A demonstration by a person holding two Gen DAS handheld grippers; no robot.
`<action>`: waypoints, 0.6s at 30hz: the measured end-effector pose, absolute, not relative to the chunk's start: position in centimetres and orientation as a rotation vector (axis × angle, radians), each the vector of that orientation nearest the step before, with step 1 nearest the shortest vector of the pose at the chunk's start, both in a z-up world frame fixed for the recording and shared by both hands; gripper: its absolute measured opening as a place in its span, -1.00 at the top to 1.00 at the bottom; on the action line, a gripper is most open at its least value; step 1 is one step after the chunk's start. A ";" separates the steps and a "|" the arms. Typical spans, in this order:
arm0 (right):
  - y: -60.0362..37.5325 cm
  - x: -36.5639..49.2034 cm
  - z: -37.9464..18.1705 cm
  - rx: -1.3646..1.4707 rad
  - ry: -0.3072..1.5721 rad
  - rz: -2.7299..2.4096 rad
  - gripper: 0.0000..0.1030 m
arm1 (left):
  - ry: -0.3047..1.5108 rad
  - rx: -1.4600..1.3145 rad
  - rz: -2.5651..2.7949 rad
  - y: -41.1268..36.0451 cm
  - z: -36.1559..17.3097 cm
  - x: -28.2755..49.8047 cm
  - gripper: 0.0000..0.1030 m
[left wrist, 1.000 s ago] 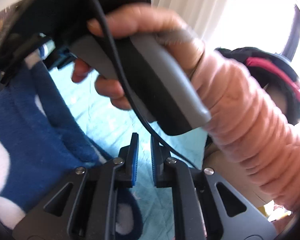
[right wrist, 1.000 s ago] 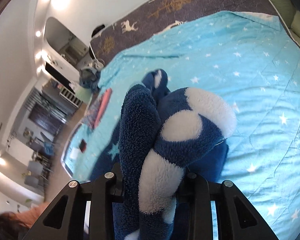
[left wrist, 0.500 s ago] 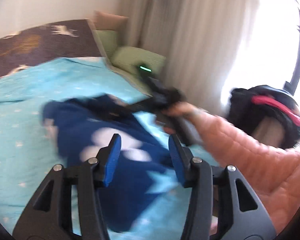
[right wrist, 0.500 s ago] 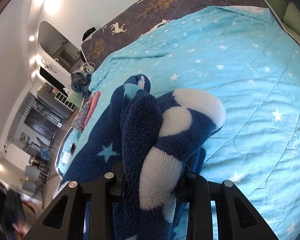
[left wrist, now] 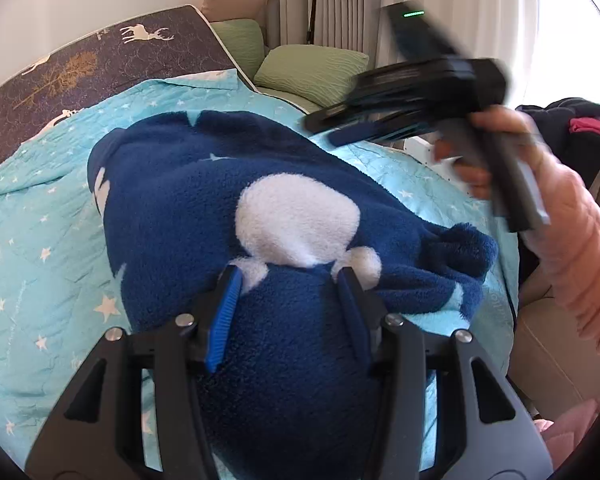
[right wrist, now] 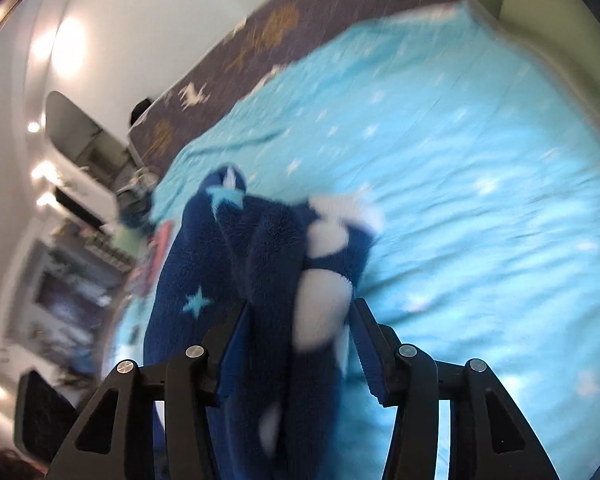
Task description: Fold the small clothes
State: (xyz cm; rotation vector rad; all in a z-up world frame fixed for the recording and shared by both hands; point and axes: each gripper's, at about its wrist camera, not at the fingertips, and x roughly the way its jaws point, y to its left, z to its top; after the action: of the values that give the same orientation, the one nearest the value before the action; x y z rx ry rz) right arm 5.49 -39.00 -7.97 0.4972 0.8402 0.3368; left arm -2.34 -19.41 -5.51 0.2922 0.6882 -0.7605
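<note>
A: Garment first. Where, which way?

B: Navy fleece garment [left wrist: 188,200] with white patches and pale stars, bunched on the turquoise star quilt [left wrist: 32,240] of the bed. In the left wrist view its long axis runs from the near jaws up and left toward the headboard end, with a lumpy end trailing right [left wrist: 460,252].

A: Left gripper?

B: Left gripper [left wrist: 292,280] jaws spread, fleece bulging up between the blue pads; they opened within the last second. Pads sit beside the fabric, not pinching it as far as I can see.

A: Right?

B: Right gripper [right wrist: 296,312] jaws have just been opening. A fold of the garment [right wrist: 268,240] stands between them, pointing away up the bed. That frame's blurred, so contact is hard to call; looks loose.

A: Around it?

B: The right gripper also shows in the left view [left wrist: 420,80], above the quilt, in a hand [left wrist: 492,152] with a pink sleeve [left wrist: 580,248]. Green pillows [left wrist: 312,68] and dark deer-print cover [left wrist: 100,64] at the far end.
</note>
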 end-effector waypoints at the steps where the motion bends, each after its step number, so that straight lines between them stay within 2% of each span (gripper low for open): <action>1: -39.2 3.8 -7.0 0.478 0.806 0.316 0.01 | 0.687 0.287 -0.764 -19.3 -5.4 -2.3 0.02; 7: -36.2 -6.2 -4.1 0.476 0.689 0.545 0.03 | 0.655 0.303 -0.756 -19.0 -5.6 -3.5 0.02; 11: -32.4 -8.8 -8.0 0.385 0.802 0.462 0.09 | 0.649 0.293 -0.773 -18.7 -5.7 -3.3 0.01; 12: -31.9 -8.6 -9.7 0.345 0.852 0.378 0.45 | 0.649 0.299 -0.790 -18.8 -5.8 -3.8 0.00; 13: -31.9 -8.4 -11.6 0.346 0.885 0.323 0.53 | 0.639 0.312 -0.796 -18.9 -6.0 -4.0 0.00; 15: -33.0 -8.7 -13.5 0.489 0.854 0.319 0.54 | 0.605 0.354 -0.768 -19.3 -6.2 -4.7 0.00; 18: -32.9 -8.8 -12.6 0.463 0.855 0.293 0.56 | 0.618 0.340 -0.764 -19.1 -5.9 -4.6 0.00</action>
State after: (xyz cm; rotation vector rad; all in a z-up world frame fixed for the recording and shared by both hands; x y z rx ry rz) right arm -8.85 -32.90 -12.57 0.4634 0.8553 0.2926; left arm -4.63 -19.10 -5.93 0.3396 0.6182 -0.7636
